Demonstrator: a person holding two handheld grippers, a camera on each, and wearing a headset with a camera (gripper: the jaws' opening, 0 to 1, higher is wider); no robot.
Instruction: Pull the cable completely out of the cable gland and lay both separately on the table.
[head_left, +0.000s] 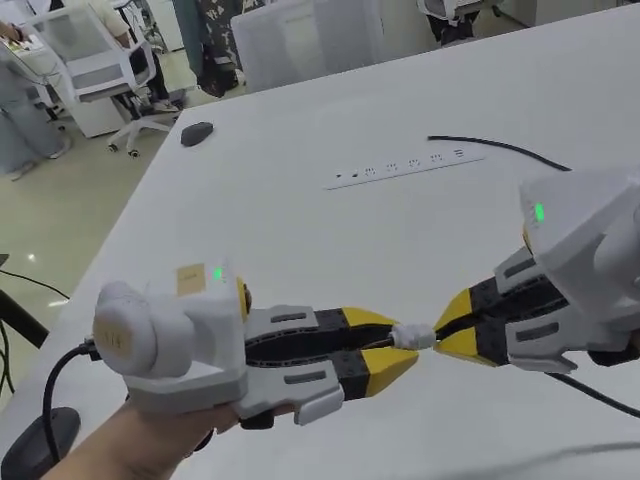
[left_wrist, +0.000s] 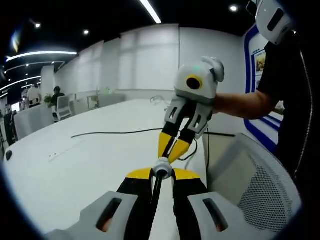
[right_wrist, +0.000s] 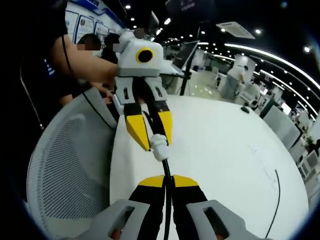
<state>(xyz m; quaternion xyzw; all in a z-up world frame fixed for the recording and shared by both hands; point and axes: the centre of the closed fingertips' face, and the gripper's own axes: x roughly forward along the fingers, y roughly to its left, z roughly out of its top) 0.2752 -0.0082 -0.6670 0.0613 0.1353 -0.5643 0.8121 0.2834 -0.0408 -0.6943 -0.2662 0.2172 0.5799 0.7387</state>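
Left hand-held gripper (head_left: 398, 342) clamped on white cable gland (head_left: 411, 336); facing it, right hand-held gripper (head_left: 447, 336) pinches black cable (right_wrist: 167, 186) above counter (head_left: 300, 230).

Smooth matt table (head_left: 300, 230), seemingly plastic white cable gland (head_left: 408, 336), smooth black cable (right_wrist: 166, 175)

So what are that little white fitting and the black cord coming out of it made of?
The cable gland looks like moulded plastic, smooth and evenly white, though it is small here. The cable seems sheathed in black rubber or soft plastic with a matt finish; it curves loosely where it trails off.
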